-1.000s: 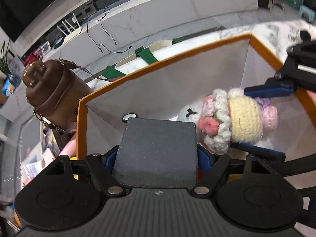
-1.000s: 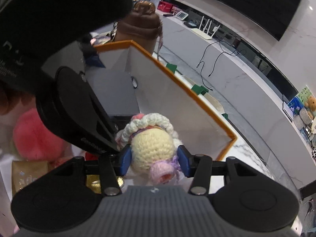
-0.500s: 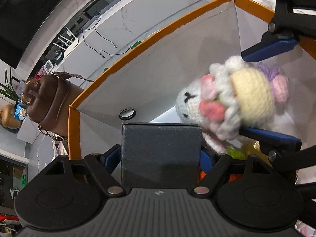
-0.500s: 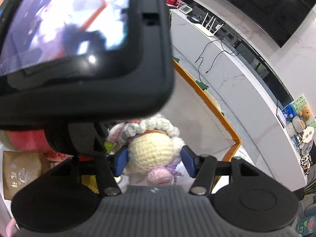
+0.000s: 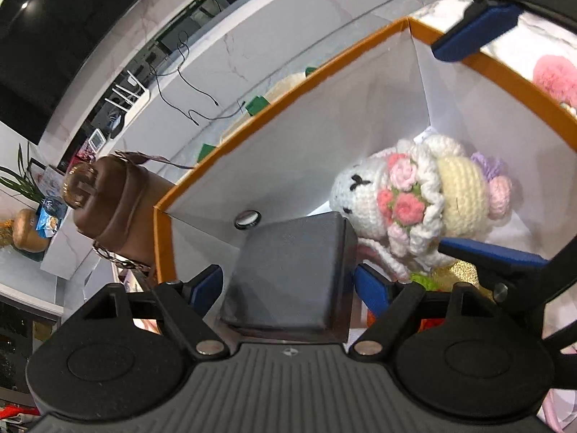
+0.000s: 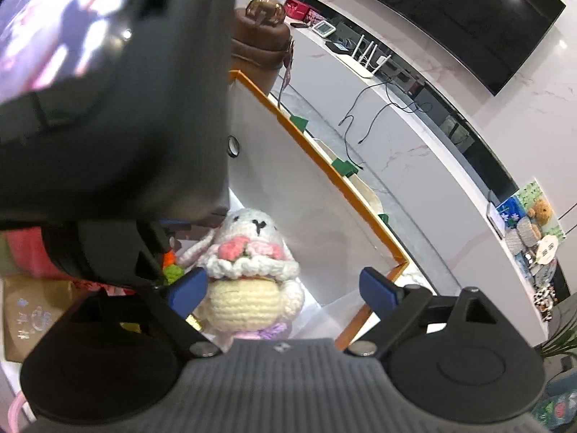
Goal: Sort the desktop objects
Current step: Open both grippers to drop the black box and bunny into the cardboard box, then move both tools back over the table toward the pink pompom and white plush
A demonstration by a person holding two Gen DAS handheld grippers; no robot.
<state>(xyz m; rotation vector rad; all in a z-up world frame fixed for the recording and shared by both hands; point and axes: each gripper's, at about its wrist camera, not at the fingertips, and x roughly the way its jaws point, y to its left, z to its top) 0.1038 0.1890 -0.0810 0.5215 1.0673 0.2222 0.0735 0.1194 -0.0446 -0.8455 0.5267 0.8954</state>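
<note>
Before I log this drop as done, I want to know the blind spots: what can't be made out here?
- Box floor under the crochet bunny: left wrist view, hidden by the bunny and the dark block.
- Bunny's lower end: right wrist view, cut off by the right gripper body, whose jaws are opening around it.
- Red and green items beside the bunny: right wrist view, mostly covered by the blurred left gripper.

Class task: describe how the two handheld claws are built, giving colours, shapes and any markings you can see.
Both match. The left claw and right claw each have a dark grey ribbed body with a small round white mark, two black round housings, black angular linkage arms with silver pivot screws, and blue finger pads. No cables, hands or sleeves show.
</note>
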